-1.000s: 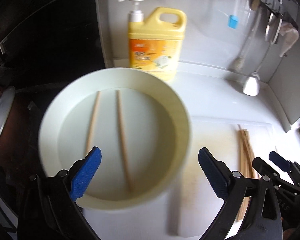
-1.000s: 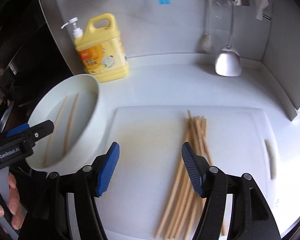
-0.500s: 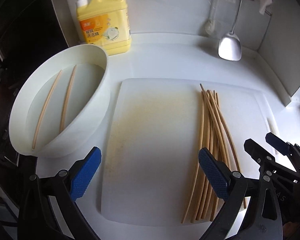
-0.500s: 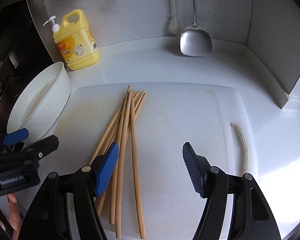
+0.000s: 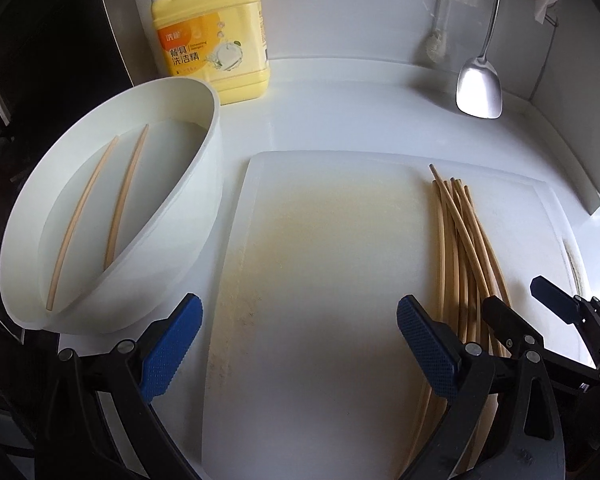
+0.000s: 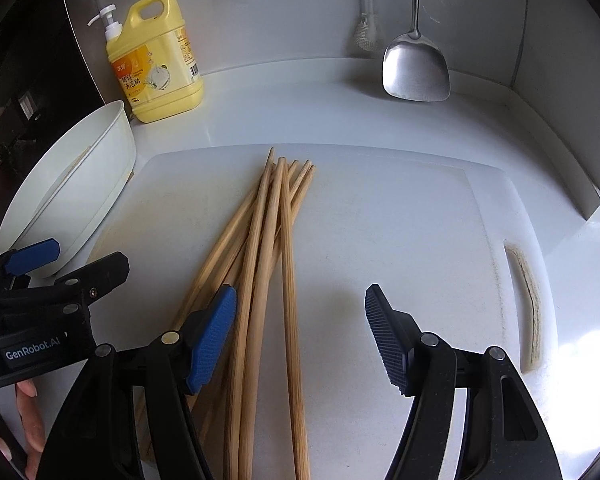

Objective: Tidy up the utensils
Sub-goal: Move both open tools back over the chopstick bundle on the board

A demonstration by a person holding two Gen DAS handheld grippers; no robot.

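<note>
Right wrist view shows the right hand-held gripper (image 6: 300, 332) spread wide over the chopsticks (image 6: 272, 248) at lower centre on the cutting board (image 6: 400, 220); closing there risks pinching several sticks together.

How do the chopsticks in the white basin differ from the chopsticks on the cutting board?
1. Number: the chopsticks in the basin are two; the chopsticks on the cutting board are clearly more.
2. Arrangement: the basin pair lie side by side and apart; the board chopsticks overlap in a loose bundle.
3. Place: the pair lie inside the white basin; the bundle lies on the flat cutting board.

Both look like the same light wood.
</note>
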